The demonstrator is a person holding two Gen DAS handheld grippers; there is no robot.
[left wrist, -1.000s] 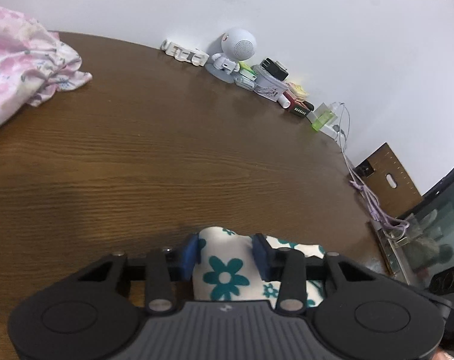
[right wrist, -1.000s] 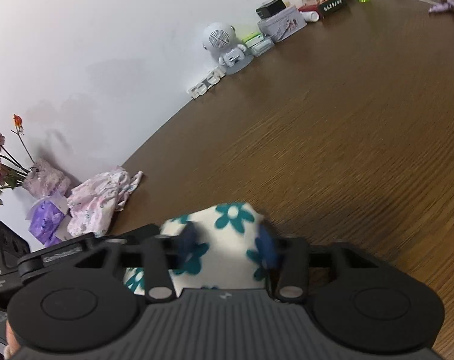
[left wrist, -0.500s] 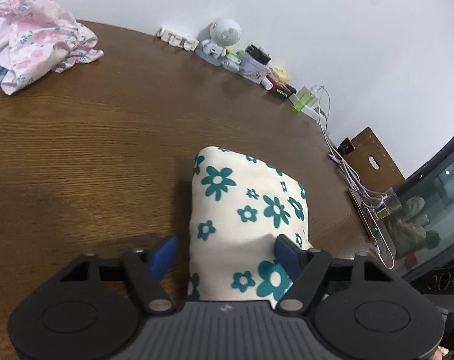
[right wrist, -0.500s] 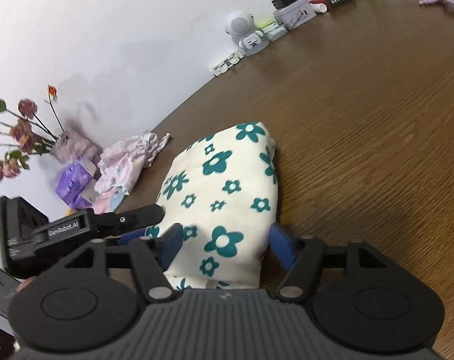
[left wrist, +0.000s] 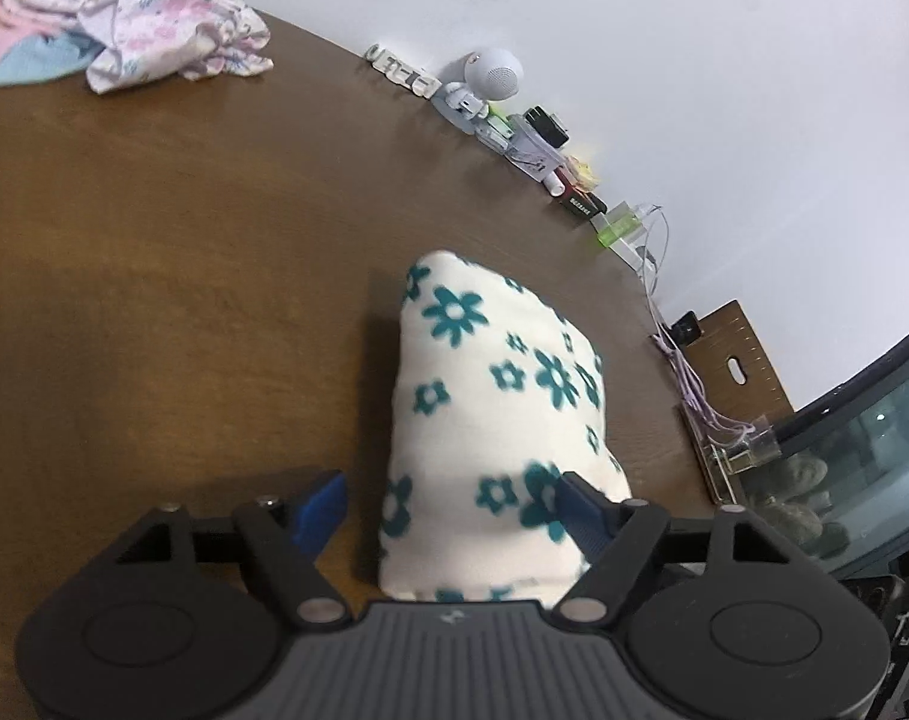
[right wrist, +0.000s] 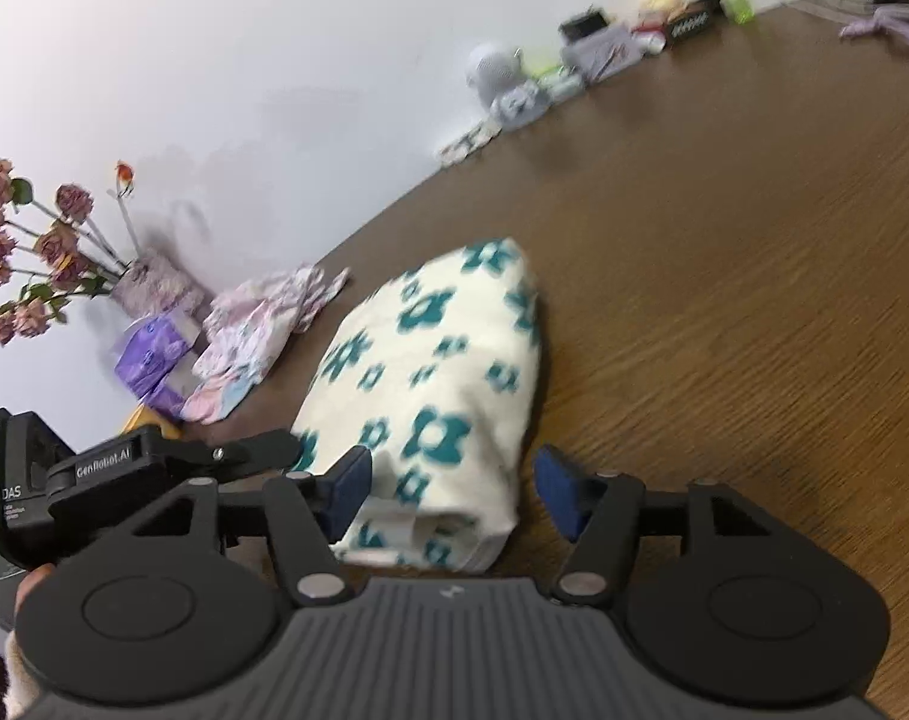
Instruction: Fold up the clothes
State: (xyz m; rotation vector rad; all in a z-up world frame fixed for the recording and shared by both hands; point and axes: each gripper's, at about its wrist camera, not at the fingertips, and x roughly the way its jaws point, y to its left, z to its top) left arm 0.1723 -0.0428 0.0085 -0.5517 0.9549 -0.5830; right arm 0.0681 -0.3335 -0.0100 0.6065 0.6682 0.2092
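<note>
Now: a folded cream fleece garment with teal flower print (left wrist: pixel 496 420) lying flat on the dark brown wooden counter (left wrist: pixel 184 252), centre of both wrist views, nearest edge showing stacked layers in the right wrist view (right wrist: pixel 430 384). Left gripper (left wrist: pixel 448 510) spread wide, blue-padded fingers (left wrist: pixel 322 507) either side of the garment's near end, left pad clear of the cloth, right pad at the cloth's edge; contact there impossible to judge. Right gripper (right wrist: pixel 454 489) likewise wide, nothing held, pads (right wrist: pixel 556 489) flanking the near folded end, both apart from it. Left gripper's black body also seen at 9 o'clock in the right wrist view. At 11 o'clock in the left wrist view, a crumpled pink floral cloth heap (left wrist: pixel 154 18) well apart from the garment. At 1 o'clock along the white wall, a small white round-headed robot figure (left wrist: pixel 484 84) among blurred small boxes. At 9 o'clock in the right wrist view, dried pink roses in a lilac wrap (right wrist: pixel 46 252), near a purple packet (right wrist: pixel 154 360).
</note>
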